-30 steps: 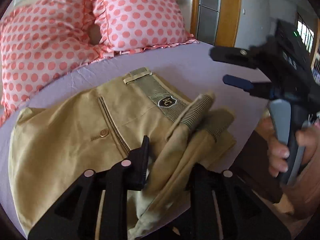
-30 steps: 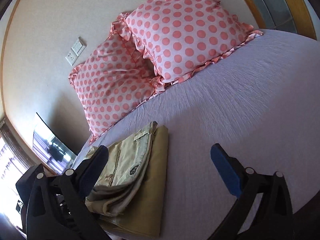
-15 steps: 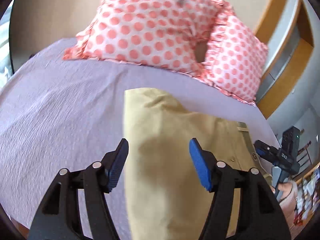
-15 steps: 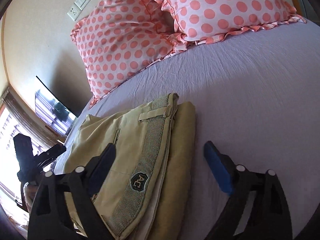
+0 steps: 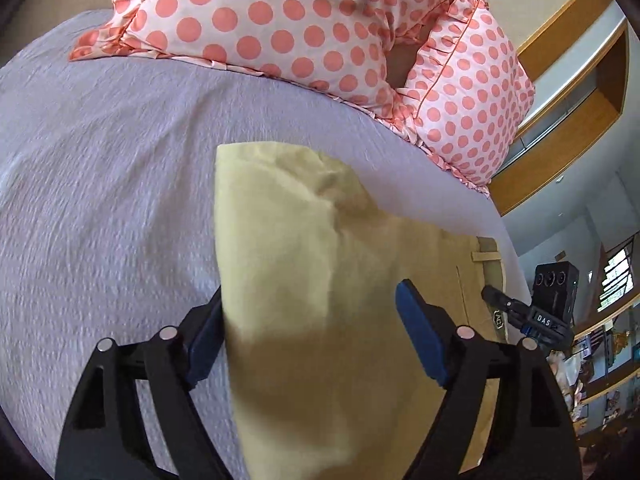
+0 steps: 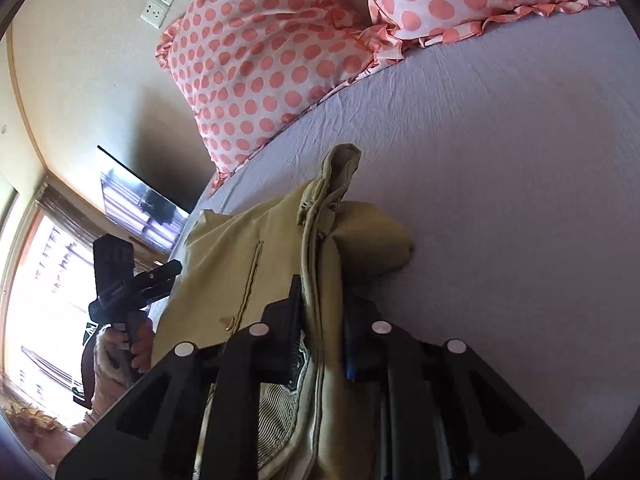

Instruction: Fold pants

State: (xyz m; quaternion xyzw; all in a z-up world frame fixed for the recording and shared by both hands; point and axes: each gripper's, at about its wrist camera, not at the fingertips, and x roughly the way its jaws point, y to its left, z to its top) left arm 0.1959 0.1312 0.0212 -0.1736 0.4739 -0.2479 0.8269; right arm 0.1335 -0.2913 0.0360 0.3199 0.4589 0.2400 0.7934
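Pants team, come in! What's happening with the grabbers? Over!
Left gripper jaws open, astride the folded edge. Right gripper jaws shut on the pants, waistband end bunched. Pillows well back, nothing in the way. Over.

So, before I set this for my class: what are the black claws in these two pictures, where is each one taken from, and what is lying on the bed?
There is no robot here. A person holds a hand-held claw in each hand, and a wide-angle camera on each looks out along its two fingers.

In the left-hand camera's picture, the left claw is open, straddling one end of the tan pants; whether it touches them is unclear. The right claw shows at the far side.

In the right-hand camera's picture, the right claw is shut on the waistband end of the pants.

The pants lie on a lilac bed sheet, near two polka-dot pillows.
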